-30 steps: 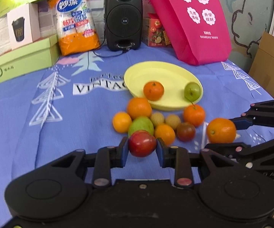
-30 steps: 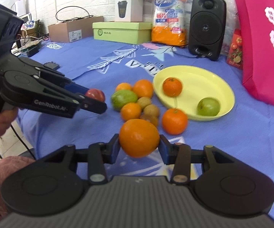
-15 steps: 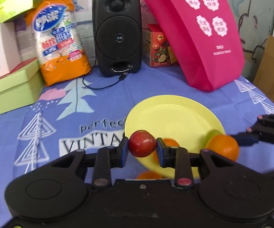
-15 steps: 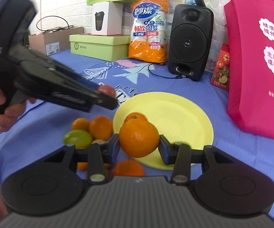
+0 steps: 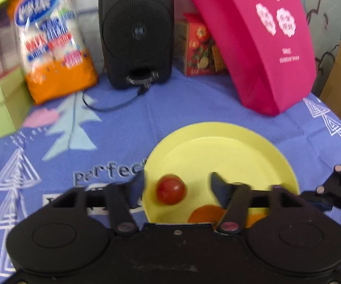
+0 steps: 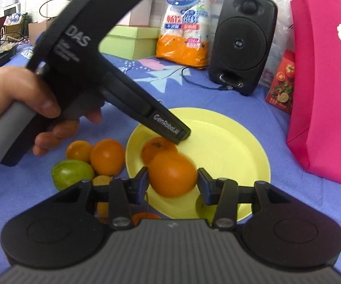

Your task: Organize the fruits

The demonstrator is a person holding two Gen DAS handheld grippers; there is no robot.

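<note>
Left wrist view: the left gripper [image 5: 177,187] has its two black fingers spread wide, touching nothing. Between them, apart from both pads, a small round red fruit [image 5: 171,189] shows against the shallow round yellow plastic plate [image 5: 220,151] (blur hides whether it rests there). The right wrist view shows the right gripper [image 6: 172,181] with its fingers parted around a large round orange [image 6: 172,174]; one pad sits just beside it, the other leaves a slight gap. A smaller tangerine [image 6: 157,149] lies on the plate behind. Beside the plate, on the blue printed tablecloth [image 6: 146,75], sit more oranges and a green fruit [image 6: 72,174].
</note>
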